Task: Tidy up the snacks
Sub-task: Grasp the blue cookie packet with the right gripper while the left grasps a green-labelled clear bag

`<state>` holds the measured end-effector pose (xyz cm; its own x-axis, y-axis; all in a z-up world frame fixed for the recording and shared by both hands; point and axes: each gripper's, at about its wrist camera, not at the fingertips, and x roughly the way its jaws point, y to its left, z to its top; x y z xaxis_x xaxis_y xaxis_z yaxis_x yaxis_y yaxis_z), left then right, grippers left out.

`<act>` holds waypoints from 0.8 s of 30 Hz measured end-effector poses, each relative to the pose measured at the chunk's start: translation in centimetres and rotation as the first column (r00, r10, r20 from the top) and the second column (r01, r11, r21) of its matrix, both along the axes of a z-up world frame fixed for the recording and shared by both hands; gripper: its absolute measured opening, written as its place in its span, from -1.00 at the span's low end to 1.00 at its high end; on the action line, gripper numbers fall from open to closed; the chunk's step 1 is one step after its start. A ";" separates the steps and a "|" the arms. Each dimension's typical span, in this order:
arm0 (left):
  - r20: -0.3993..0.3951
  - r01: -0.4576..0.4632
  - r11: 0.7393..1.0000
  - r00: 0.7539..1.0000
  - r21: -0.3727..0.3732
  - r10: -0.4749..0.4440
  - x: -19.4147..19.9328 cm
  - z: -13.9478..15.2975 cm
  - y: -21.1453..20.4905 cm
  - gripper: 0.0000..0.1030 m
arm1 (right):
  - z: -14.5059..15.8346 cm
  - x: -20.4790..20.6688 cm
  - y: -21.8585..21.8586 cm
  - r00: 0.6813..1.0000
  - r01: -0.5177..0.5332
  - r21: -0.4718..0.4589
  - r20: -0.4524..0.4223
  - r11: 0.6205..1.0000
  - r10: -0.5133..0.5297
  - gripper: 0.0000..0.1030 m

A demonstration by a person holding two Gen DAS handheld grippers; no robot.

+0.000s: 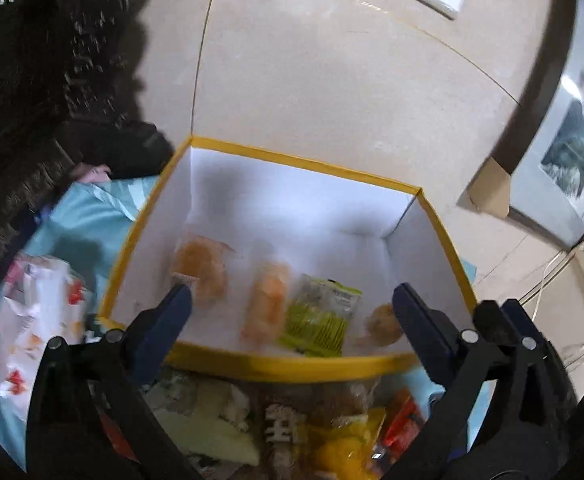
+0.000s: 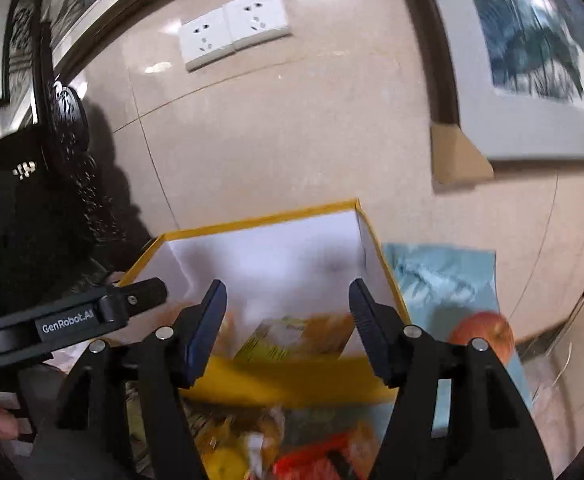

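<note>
- The left tool [image 1: 292,300] stands with its jaws wide apart and nothing between them, held over the near rim of a yellow-edged box [image 1: 292,364].
- The right tool [image 2: 288,300] is likewise spread and empty, above the same box [image 2: 252,220]; the left tool's black body [image 2: 72,316], marked GenRobot.AI, shows at the left of the right wrist view.
- Only the left wrist view shows the box floor plainly: an orange-brown snack packet [image 1: 204,268] toward the left wall, an orange packet [image 1: 268,304] beside it, a green packet [image 1: 319,316] touching that one, and a round brownish snack [image 1: 383,324] near the right wall.
- The right wrist view blurs these into a yellow-green packet [image 2: 280,340] and orange shapes.
- Only the right wrist view shows a red-orange round fruit [image 2: 481,334] on the cloth, to the right of the box.
- Only the left wrist view shows a white crumpled bag [image 1: 36,320] with red marks, left of the box.
- Loose snacks [image 1: 284,428] lie heaped in front of the box, under both tools: pale green, brown, yellow and red wrappers [image 2: 315,456], all blurred.
- The box sits on a light blue cloth [image 1: 84,220] that covers the surface; whether a tabletop lies beneath cannot be told.
- Behind stands a beige tiled wall [image 1: 331,92] with white double sockets [image 2: 234,26] and framed pictures [image 2: 531,40] with cardboard corner guards [image 2: 457,160].
</note>
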<state>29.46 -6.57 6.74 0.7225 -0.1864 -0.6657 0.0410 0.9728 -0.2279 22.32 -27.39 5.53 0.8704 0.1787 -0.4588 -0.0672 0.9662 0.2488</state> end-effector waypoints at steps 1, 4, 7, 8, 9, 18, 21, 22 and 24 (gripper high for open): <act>0.009 0.006 1.000 1.000 0.017 -0.006 -0.7 0.3 0.0 0.96 | 0.0 -0.7 -0.7 1.000 0.001 0.039 -0.019 0.999 -0.001 0.25; 0.013 0.042 0.998 0.999 0.049 -0.043 -3.1 0.9 -0.1 0.96 | -0.1 -3.1 -1.7 0.998 -0.004 0.096 -0.064 0.995 0.010 0.29; 0.023 0.082 0.992 0.996 0.097 -0.084 -6.3 1.0 -0.1 0.96 | -0.3 -6.3 -2.5 0.996 0.006 0.136 -0.085 0.991 0.006 0.40; 0.029 0.093 0.989 0.995 0.115 -0.097 -7.5 0.9 0.0 0.96 | -0.6 -7.7 -2.7 0.996 0.011 0.152 -0.087 0.988 0.002 0.46; 0.029 0.103 0.986 0.994 0.129 -0.107 -8.5 0.8 0.1 0.96 | -0.7 -8.2 -2.7 0.996 0.014 0.153 -0.091 0.988 0.000 0.48; 0.009 0.107 0.972 0.994 0.210 -0.112 -17.3 -3.1 3.4 0.96 | -3.7 -15.2 -1.8 0.989 0.035 0.100 -0.149 0.994 -0.020 0.83; -0.026 0.085 0.978 0.996 0.189 -0.081 -18.1 -5.2 4.7 0.96 | -5.2 -16.0 -2.3 0.989 0.078 0.141 -0.137 0.987 -0.058 0.84; -0.042 0.086 0.978 0.996 0.191 -0.080 -18.1 -5.7 4.7 0.96 | -6.0 -16.2 -2.6 0.989 0.093 0.156 -0.131 0.983 -0.073 0.84; -0.054 0.092 0.972 0.995 0.217 -0.082 -18.4 -6.5 4.6 0.96 | -6.8 -15.7 -2.7 0.983 0.100 0.129 -0.169 0.987 -0.077 0.84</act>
